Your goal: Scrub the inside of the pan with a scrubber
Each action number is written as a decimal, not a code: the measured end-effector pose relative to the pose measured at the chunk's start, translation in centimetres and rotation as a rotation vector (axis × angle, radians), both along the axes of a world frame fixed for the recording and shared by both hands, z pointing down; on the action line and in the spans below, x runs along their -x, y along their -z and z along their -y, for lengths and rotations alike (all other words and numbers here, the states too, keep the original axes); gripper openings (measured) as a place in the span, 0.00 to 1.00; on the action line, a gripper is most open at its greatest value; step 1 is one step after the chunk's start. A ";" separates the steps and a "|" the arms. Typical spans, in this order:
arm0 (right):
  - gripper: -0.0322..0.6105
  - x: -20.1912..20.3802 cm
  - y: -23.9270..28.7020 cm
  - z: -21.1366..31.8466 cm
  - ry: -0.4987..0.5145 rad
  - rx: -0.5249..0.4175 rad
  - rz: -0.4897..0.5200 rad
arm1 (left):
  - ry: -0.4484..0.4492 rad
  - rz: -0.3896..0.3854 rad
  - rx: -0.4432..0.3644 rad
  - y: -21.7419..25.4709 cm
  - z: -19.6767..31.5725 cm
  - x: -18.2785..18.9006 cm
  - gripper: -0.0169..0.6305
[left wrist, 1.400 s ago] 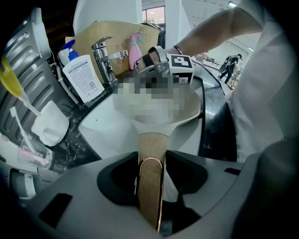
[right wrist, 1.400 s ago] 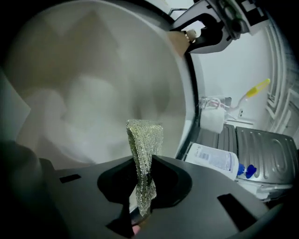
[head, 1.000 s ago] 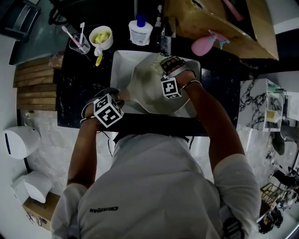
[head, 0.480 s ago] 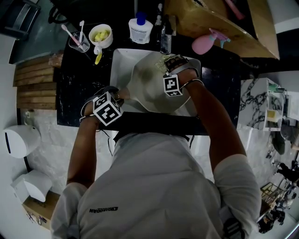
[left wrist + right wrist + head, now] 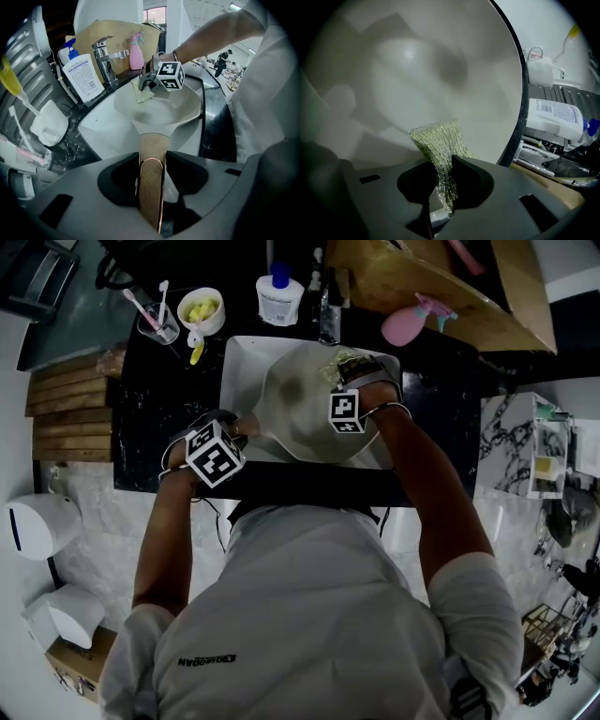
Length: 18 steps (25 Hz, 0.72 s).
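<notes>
Since a second ago, the right gripper (image 5: 343,367) has slid a little toward the far right rim of the pan (image 5: 298,420), carrying the scrubber (image 5: 334,359) with it. The left gripper (image 5: 242,432) and the pan have kept their place.

Seen from above, a person in a white shirt leans over a white sink (image 5: 238,360) set in a black counter (image 5: 157,409). The pale, round pan sits tilted in the sink, with its hollow turned toward the person's right side.

The left gripper is clamped on the pan's handle (image 5: 151,152) – a tan bar with a copper-coloured loop at its end, standing upright between the two jaws and pinched from both sides.

The right gripper's jaws are clenched on the scrubber, a yellow-green piece of glittering mesh. Its lower part is squeezed between the jaws, and its free upper edge fans out and lies against the pan's inner wall, near the dark rim.

Behind the sink stand a chrome faucet (image 5: 106,57), a white soap bottle (image 5: 279,300) with a blue pump, and a pink spray bottle (image 5: 405,324). On the counter to the left there is a small white bowl (image 5: 201,309) holding something yellow – beside it, a clear cup (image 5: 157,324) with toothbrushes.
</notes>
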State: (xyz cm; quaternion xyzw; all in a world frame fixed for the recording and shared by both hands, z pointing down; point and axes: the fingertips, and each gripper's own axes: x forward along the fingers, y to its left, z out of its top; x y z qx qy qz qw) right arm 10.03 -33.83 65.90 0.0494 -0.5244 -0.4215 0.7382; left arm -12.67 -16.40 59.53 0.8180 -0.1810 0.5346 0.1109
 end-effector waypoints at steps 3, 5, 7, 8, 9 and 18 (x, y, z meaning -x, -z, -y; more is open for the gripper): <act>0.19 -0.6 -0.1 -0.3 -0.040 -0.001 -0.004 | 0.000 0.001 -0.003 0.0 0.0 0.0 0.32; 0.19 -1.1 -0.2 -0.6 -0.066 0.001 -0.005 | 0.000 0.001 -0.004 0.0 0.0 -0.1 0.32; 0.19 -1.5 -0.2 -0.9 -0.092 0.004 -0.006 | -0.001 0.000 -0.006 -0.1 0.0 -0.1 0.32; 0.19 -1.6 -0.2 -1.1 -0.104 0.006 -0.007 | -0.001 0.001 -0.008 -0.1 0.0 0.0 0.32; 0.19 -1.8 -0.2 -1.2 -0.116 0.008 -0.008 | -0.001 0.002 -0.010 0.0 0.0 0.0 0.32; 0.19 -3.8 -0.9 -3.7 -0.251 0.089 -0.005 | -0.004 -0.002 -0.021 0.1 -0.1 -0.1 0.32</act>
